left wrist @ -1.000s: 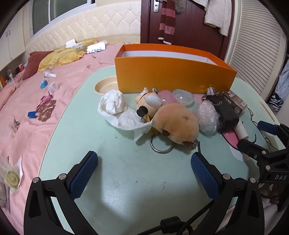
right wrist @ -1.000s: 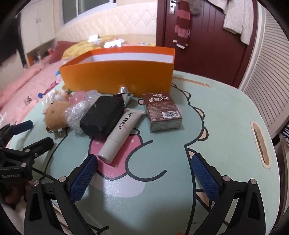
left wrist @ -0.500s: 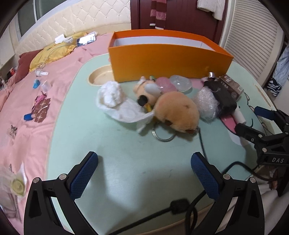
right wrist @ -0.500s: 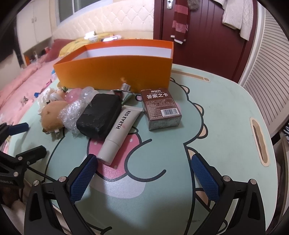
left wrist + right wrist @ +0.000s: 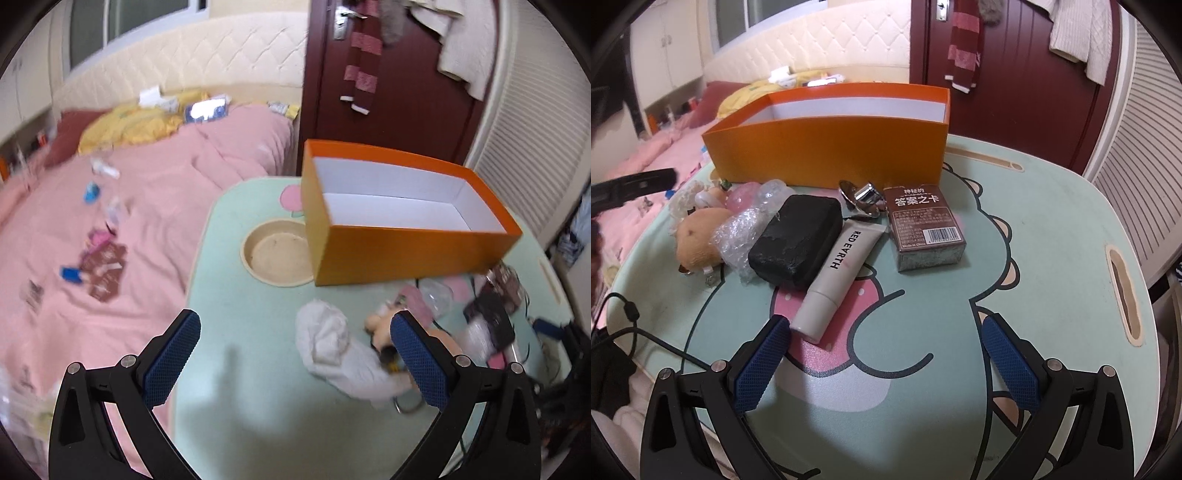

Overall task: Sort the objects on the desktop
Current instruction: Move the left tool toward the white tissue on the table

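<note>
orange box point(image 5: 827, 147) – blk pouch point(image 5: 796, 236)

In the left wrist view, motion blur is smearing the small things on the pink bed point(image 5: 155, 206), and we cannot tell what they are. The blue pad point(image 5: 419, 363) is covering part of the plush toy point(image 5: 380, 325), and the clutter near the black case point(image 5: 489, 317) is blurring together. In the right wrist view, the orange box point(image 5: 831, 147) is hiding its own floor from us, and the small print on the brown card box point(image 5: 925, 225) is staying unreadable.
</note>
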`<state>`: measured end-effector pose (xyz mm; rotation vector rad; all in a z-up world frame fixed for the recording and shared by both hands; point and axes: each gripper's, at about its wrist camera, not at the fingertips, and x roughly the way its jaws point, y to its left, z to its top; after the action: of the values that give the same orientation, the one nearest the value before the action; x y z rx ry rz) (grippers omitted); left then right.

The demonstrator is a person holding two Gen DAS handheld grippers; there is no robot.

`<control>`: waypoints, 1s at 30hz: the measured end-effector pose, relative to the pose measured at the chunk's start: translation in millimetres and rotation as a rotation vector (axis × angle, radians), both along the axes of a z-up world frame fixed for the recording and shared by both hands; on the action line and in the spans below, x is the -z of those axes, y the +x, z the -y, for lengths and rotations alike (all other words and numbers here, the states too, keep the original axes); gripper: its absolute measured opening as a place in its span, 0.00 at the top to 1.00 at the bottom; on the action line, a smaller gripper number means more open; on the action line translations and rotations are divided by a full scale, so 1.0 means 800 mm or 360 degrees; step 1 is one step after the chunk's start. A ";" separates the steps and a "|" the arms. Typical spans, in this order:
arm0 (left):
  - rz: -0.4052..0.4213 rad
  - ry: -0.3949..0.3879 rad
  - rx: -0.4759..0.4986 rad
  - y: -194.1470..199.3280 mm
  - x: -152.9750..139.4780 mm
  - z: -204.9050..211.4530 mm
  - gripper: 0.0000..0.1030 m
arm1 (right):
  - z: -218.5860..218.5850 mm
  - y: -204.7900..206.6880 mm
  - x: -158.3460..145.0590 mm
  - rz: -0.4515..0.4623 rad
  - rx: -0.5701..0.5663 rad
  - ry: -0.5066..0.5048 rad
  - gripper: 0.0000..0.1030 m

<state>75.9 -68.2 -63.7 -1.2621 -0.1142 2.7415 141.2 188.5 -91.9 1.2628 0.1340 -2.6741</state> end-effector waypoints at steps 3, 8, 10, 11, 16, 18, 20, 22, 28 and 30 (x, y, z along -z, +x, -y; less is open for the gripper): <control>0.0044 0.0069 -0.0041 -0.010 0.013 0.009 0.00 | -0.001 -0.002 0.001 0.0000 0.0003 -0.0006 0.00; 0.0055 -0.0010 -0.0021 -0.015 0.026 -0.001 0.19 | -0.003 -0.005 0.002 -0.0001 0.0002 -0.0011 0.00; 0.0042 -0.0083 0.0013 -0.015 0.030 -0.010 0.27 | -0.004 -0.006 0.002 -0.0001 0.0000 -0.0012 0.00; 0.0028 -0.0141 0.0043 -0.013 0.030 -0.018 0.34 | -0.004 -0.006 0.002 -0.0002 -0.0001 -0.0012 0.00; -0.0008 -0.0166 0.0139 -0.005 0.025 -0.032 0.66 | -0.007 -0.007 0.003 -0.0001 -0.0002 -0.0016 0.00; -0.0005 -0.0154 0.0135 -0.004 0.025 -0.032 0.66 | -0.008 -0.007 0.003 0.0001 -0.0002 -0.0017 0.00; -0.0004 -0.0193 0.0103 -0.004 0.025 -0.035 0.66 | -0.008 -0.007 0.003 0.0000 -0.0002 -0.0017 0.00; -0.0005 -0.0188 0.0074 -0.008 0.026 -0.035 0.66 | -0.008 -0.007 0.003 0.0000 -0.0002 -0.0017 0.00; 0.0004 -0.0203 0.0028 -0.012 0.029 -0.037 0.35 | -0.011 -0.012 0.001 0.0005 -0.0008 -0.0012 0.00; 0.0050 -0.0193 -0.0010 -0.018 0.035 -0.031 0.13 | -0.011 -0.013 0.001 0.0005 -0.0006 -0.0012 0.00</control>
<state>61.2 -43.5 -91.3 -1.3368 0.0467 2.7720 131.0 197.0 -92.6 1.2632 0.1261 -2.6668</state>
